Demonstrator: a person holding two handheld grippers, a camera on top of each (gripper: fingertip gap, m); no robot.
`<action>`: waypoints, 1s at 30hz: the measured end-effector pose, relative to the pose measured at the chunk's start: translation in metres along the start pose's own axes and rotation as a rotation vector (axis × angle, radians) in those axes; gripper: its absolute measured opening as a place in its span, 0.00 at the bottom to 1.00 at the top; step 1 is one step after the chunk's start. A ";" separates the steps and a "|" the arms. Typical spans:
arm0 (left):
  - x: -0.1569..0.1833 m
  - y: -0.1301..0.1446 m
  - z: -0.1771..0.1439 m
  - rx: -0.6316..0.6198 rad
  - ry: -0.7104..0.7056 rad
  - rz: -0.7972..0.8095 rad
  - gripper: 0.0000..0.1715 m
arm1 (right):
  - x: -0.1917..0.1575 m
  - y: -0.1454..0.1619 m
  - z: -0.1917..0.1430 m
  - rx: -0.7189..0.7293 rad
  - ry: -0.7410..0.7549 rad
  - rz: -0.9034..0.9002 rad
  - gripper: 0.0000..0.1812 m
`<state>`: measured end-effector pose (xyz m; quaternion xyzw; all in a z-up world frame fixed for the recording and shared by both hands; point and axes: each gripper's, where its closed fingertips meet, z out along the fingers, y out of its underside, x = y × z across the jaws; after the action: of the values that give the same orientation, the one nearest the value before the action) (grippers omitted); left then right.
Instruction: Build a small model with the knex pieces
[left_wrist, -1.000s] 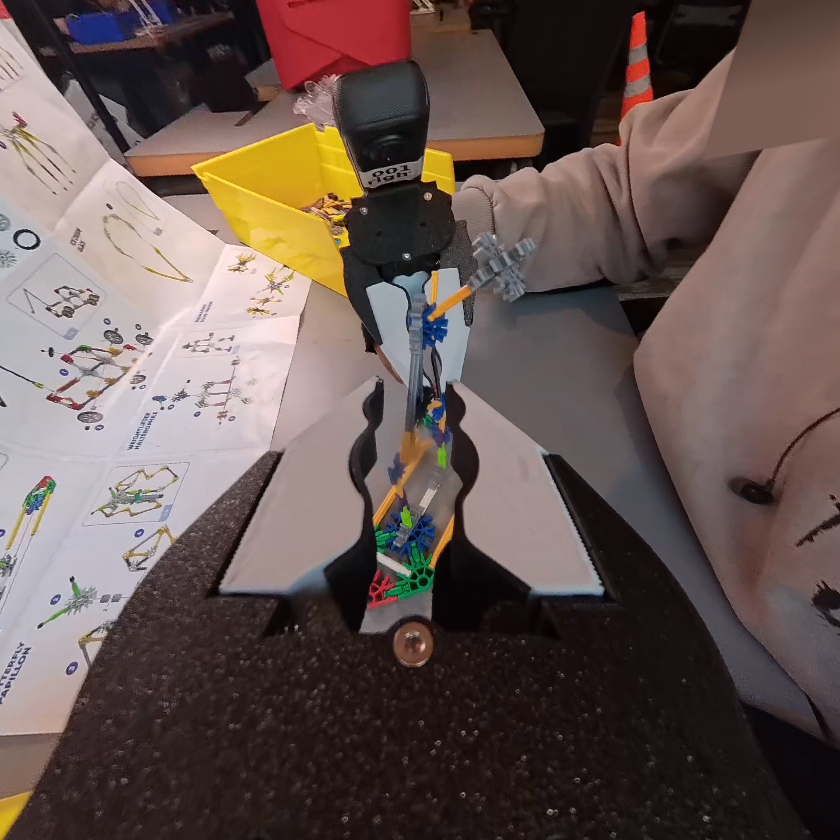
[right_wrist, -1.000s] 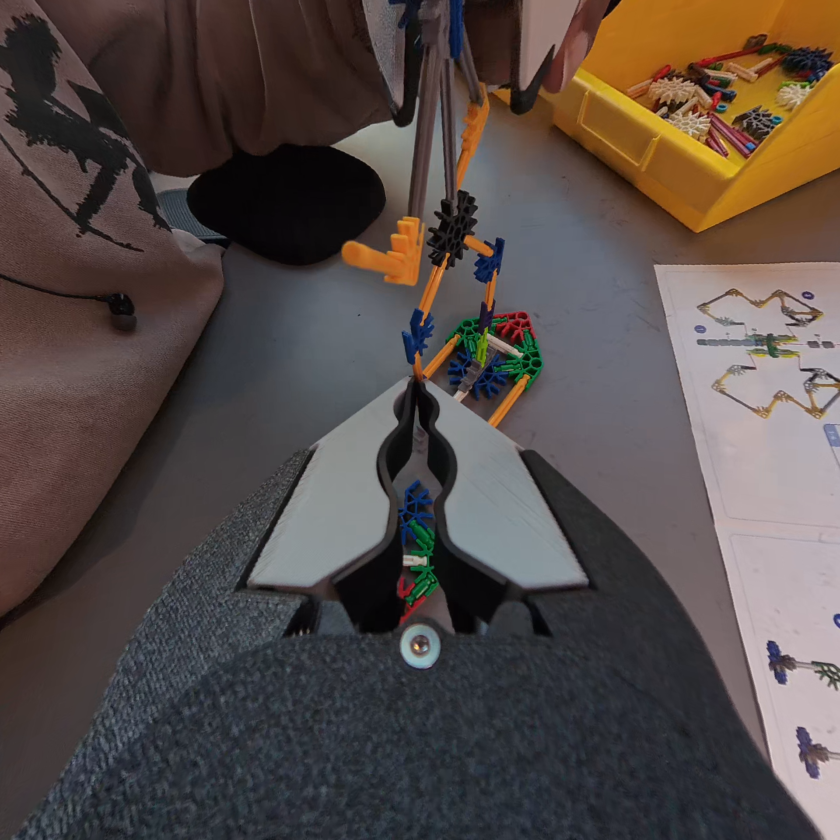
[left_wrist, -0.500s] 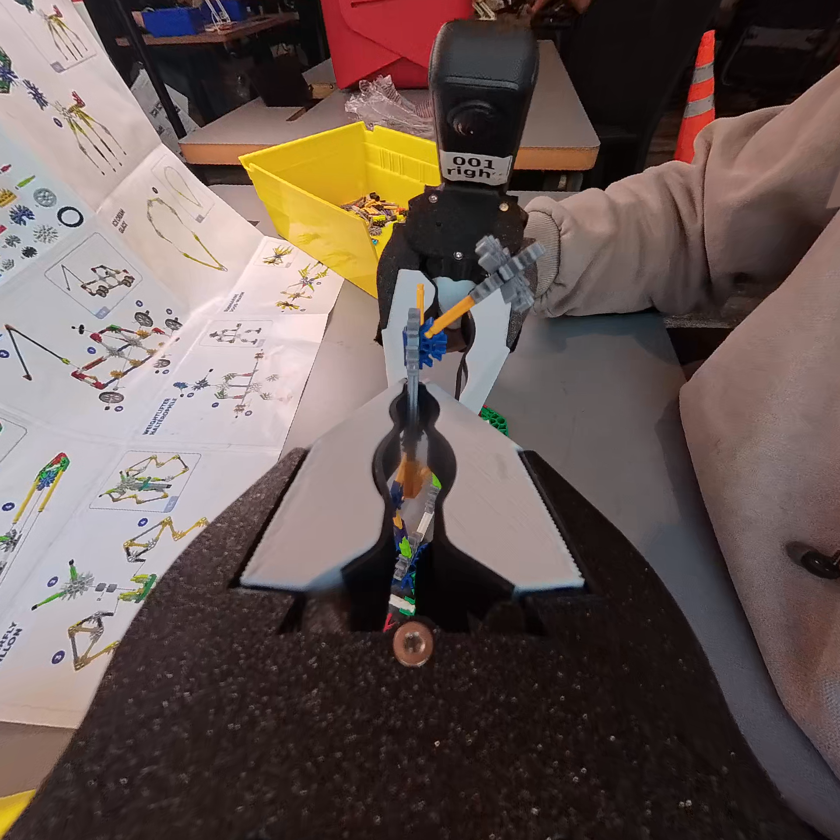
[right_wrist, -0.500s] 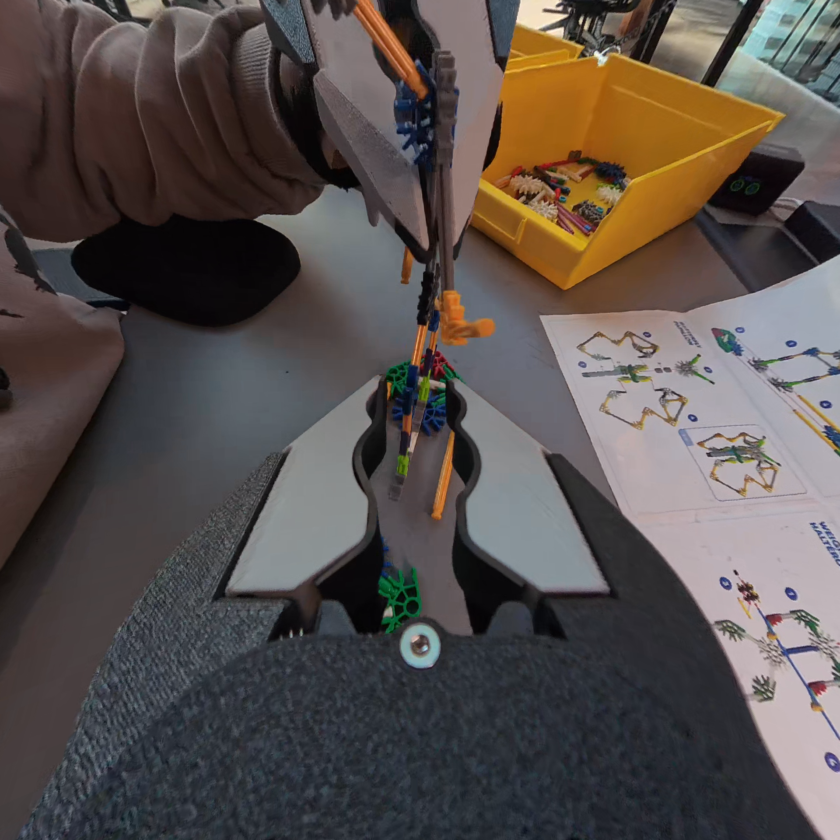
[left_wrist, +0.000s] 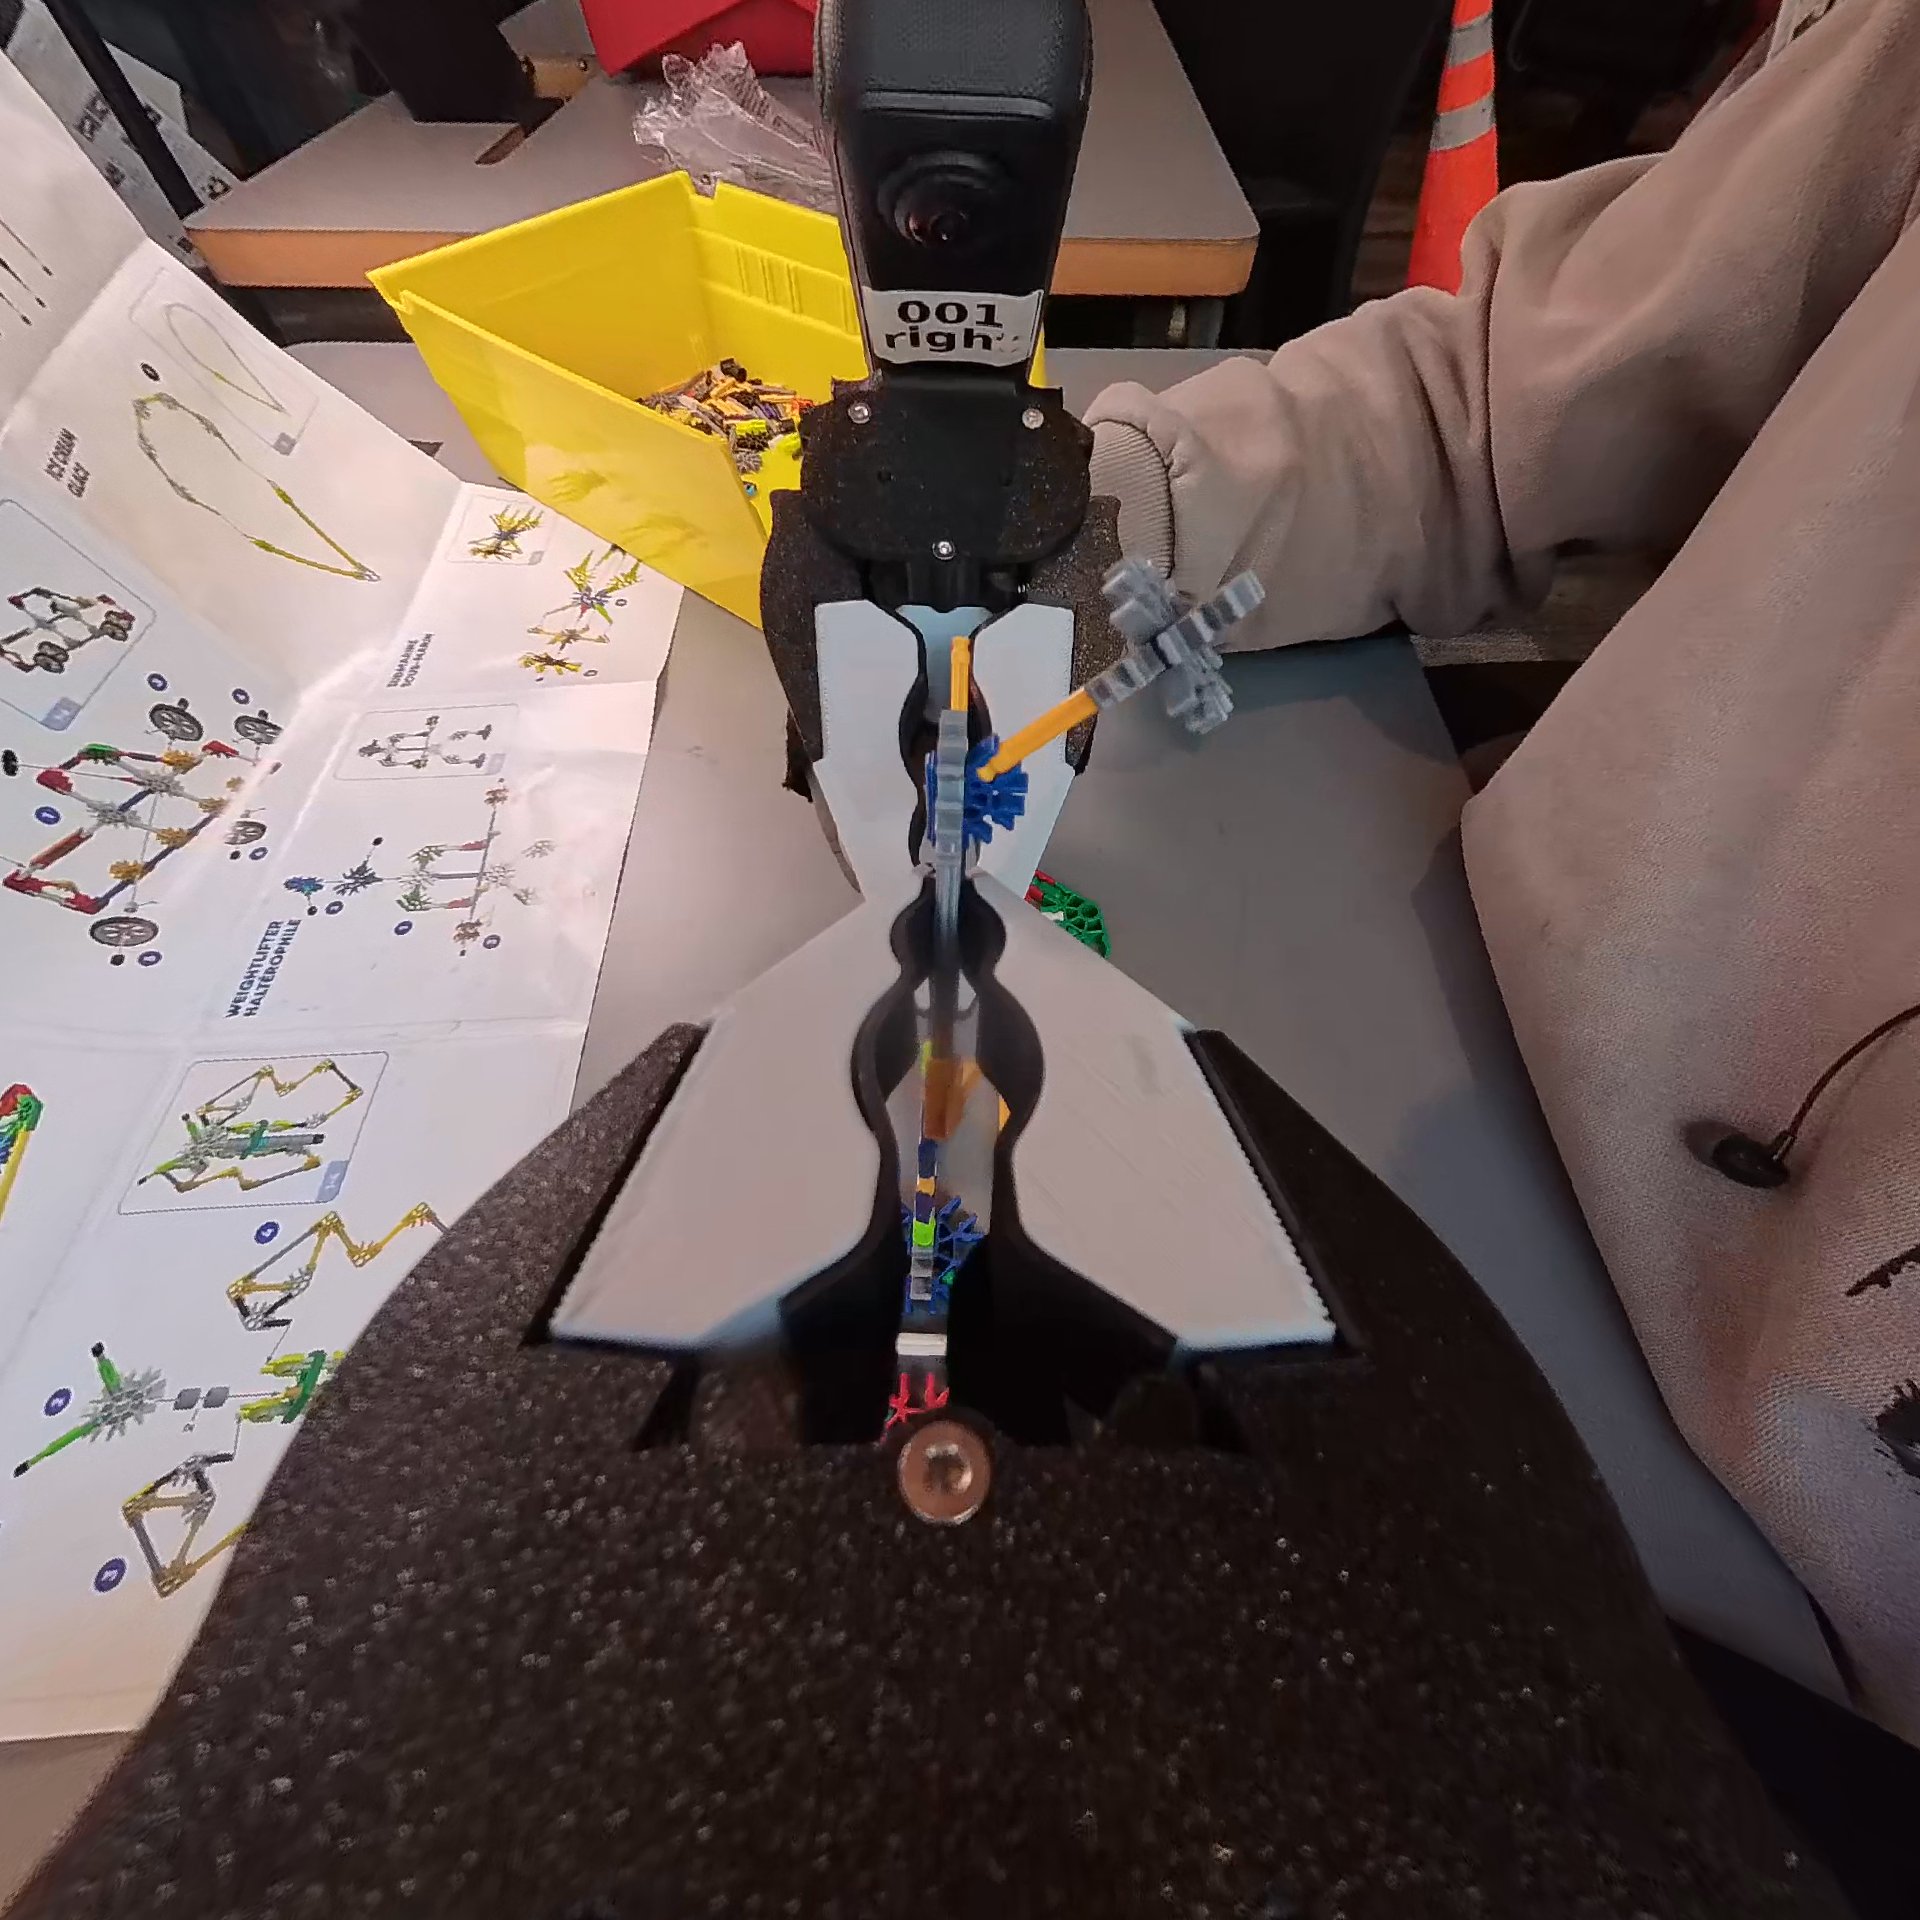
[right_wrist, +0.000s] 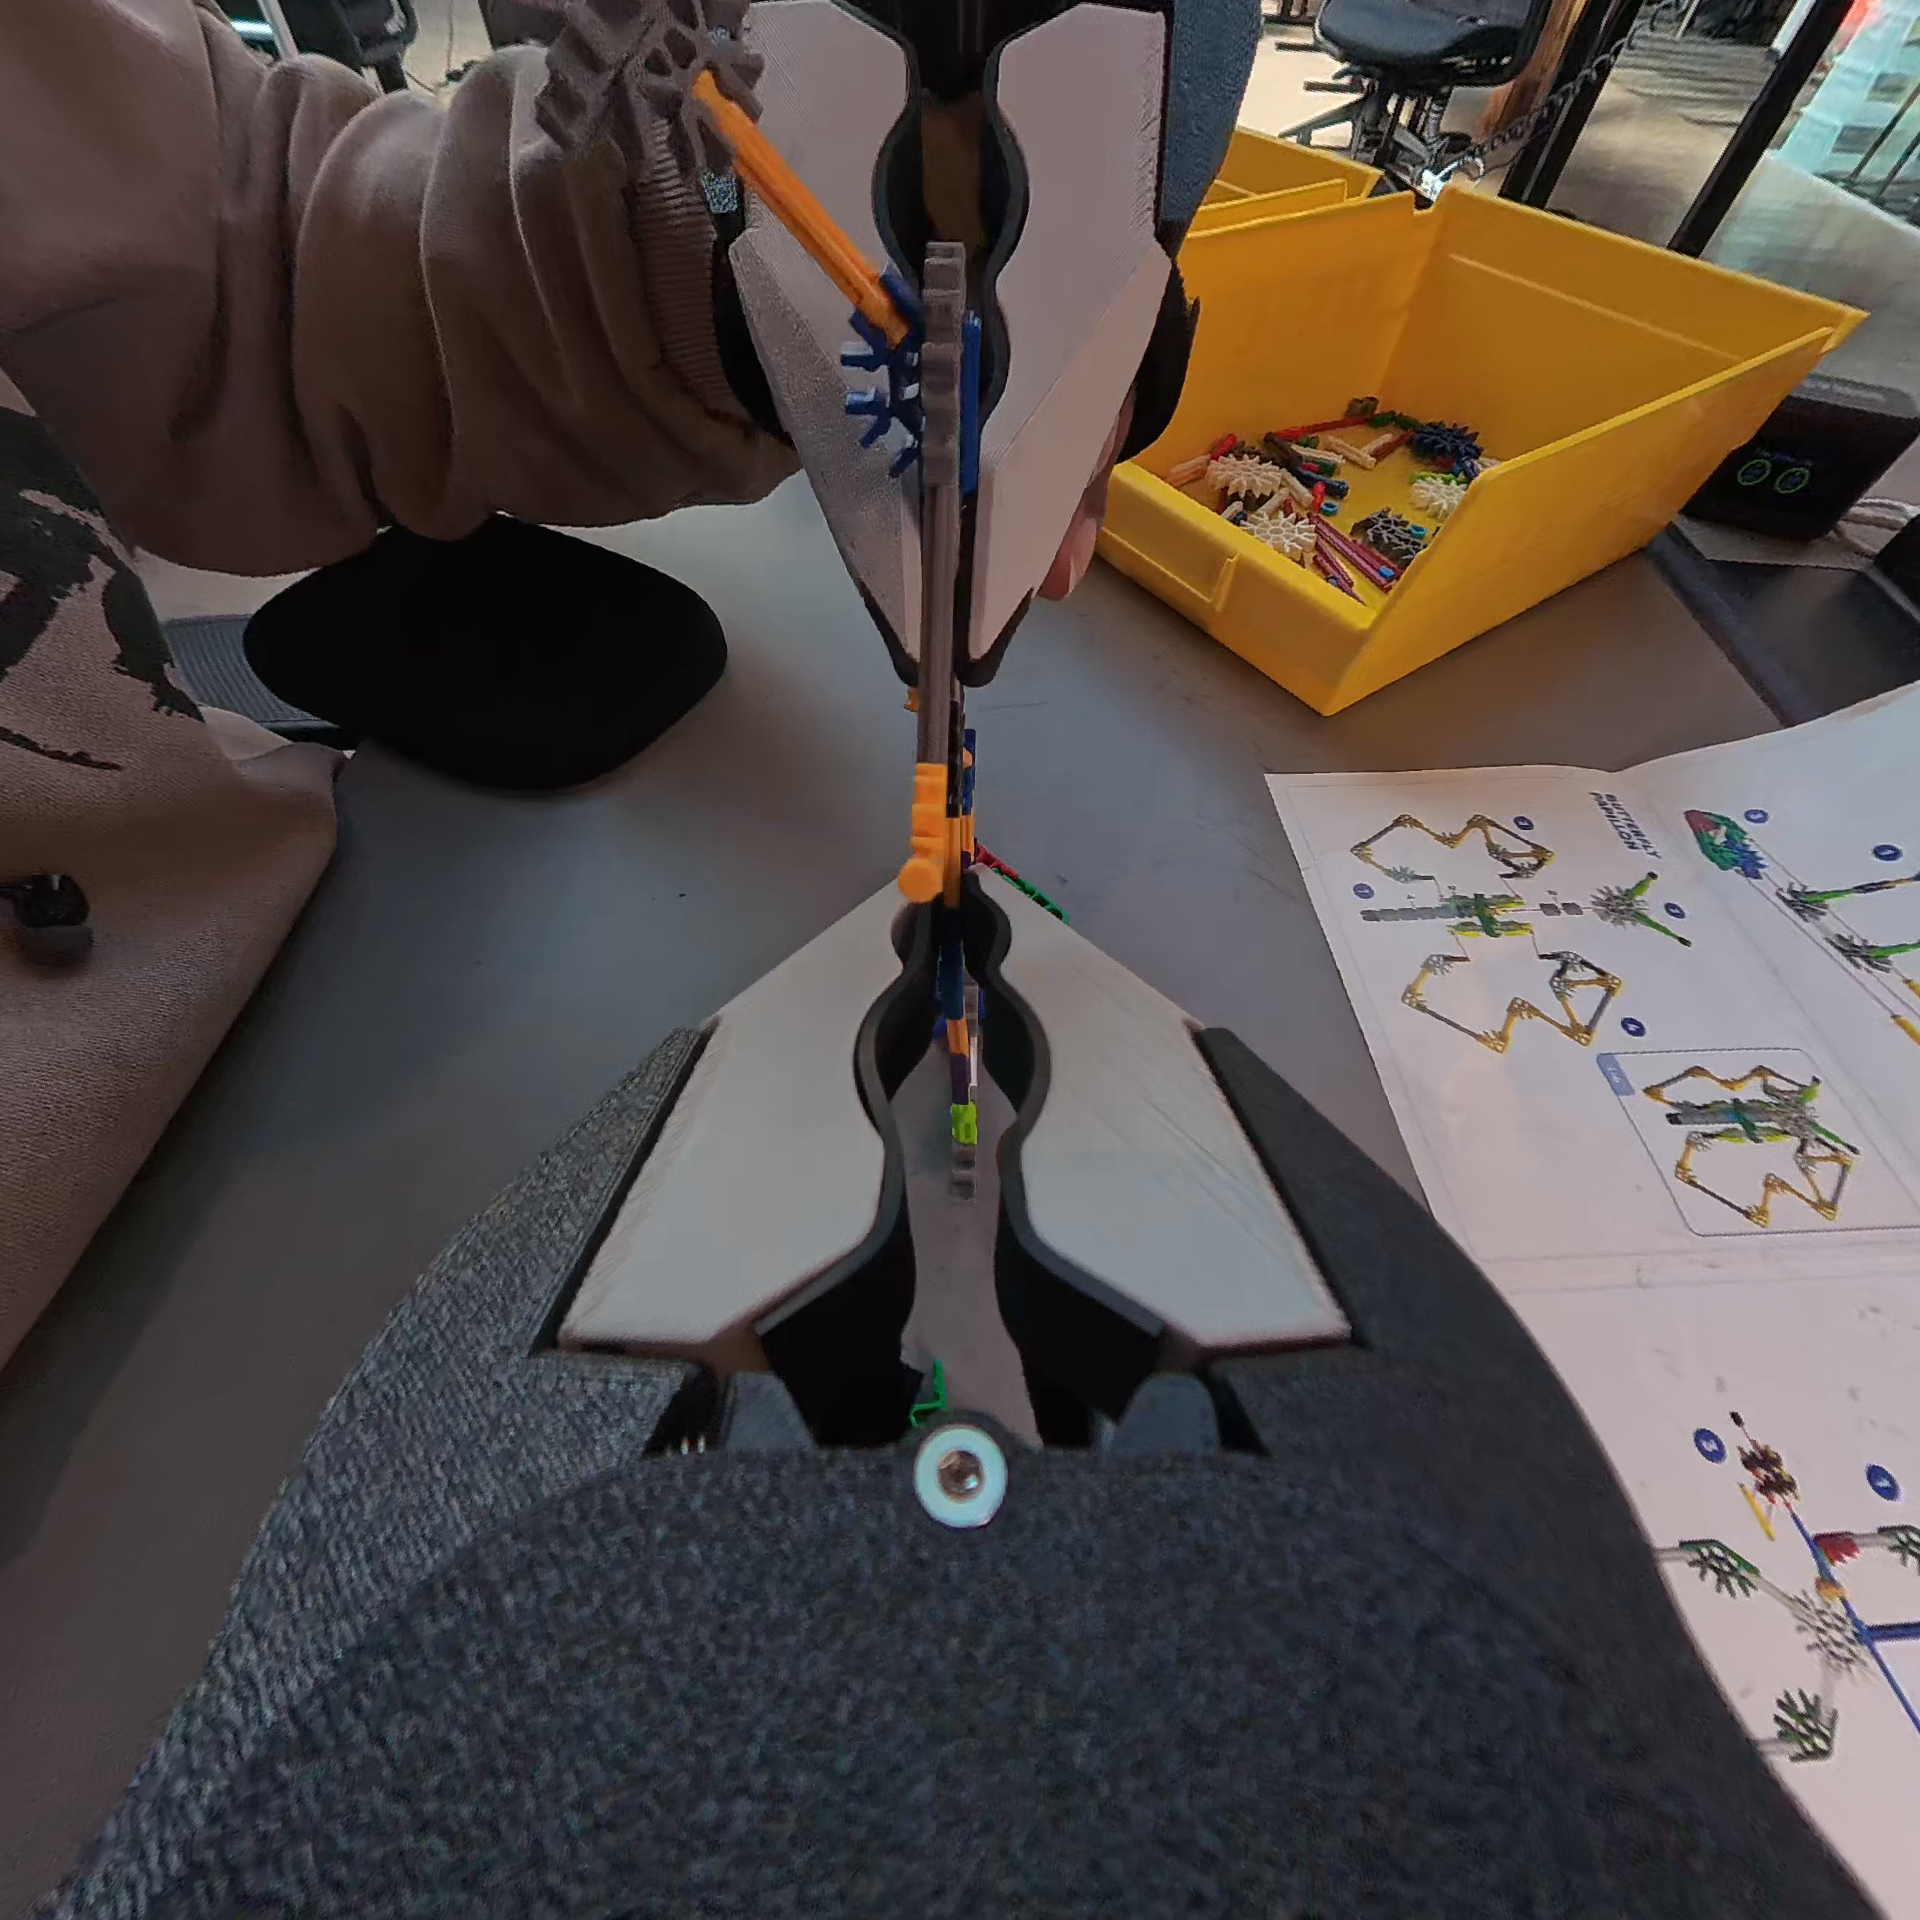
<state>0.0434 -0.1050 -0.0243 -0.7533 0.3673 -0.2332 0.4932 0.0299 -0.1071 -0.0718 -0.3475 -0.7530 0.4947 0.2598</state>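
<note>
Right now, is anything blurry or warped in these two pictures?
Left wrist view: the gray rod between the fingertips is smeared, the instruction sheet sharp; edges bow, fisheye. Right wrist view: the yellow bin is crisp, the sheet curves.

a thin toy model of grey rods (left_wrist: 951, 821) (right_wrist: 940, 499) with blue, orange and grey connectors stands edge-on above the grey table, clamped between both grippers' closed fingertips.
</note>
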 end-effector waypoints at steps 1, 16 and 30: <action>-0.001 0.000 0.000 0.003 0.004 -0.006 0.01 | 0.000 0.000 0.000 -0.001 -0.002 0.002 0.01; -0.006 0.083 -0.011 -0.129 -0.077 -0.108 0.24 | 0.004 0.002 -0.002 -0.027 -0.005 -0.003 0.03; -0.006 0.122 0.014 -0.233 -0.142 -0.071 0.17 | -0.018 0.078 -0.072 -0.372 0.033 0.127 0.30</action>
<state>0.0106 -0.1218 -0.1414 -0.8327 0.3291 -0.1522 0.4185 0.1150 -0.0596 -0.1173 -0.4445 -0.8035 0.3568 0.1716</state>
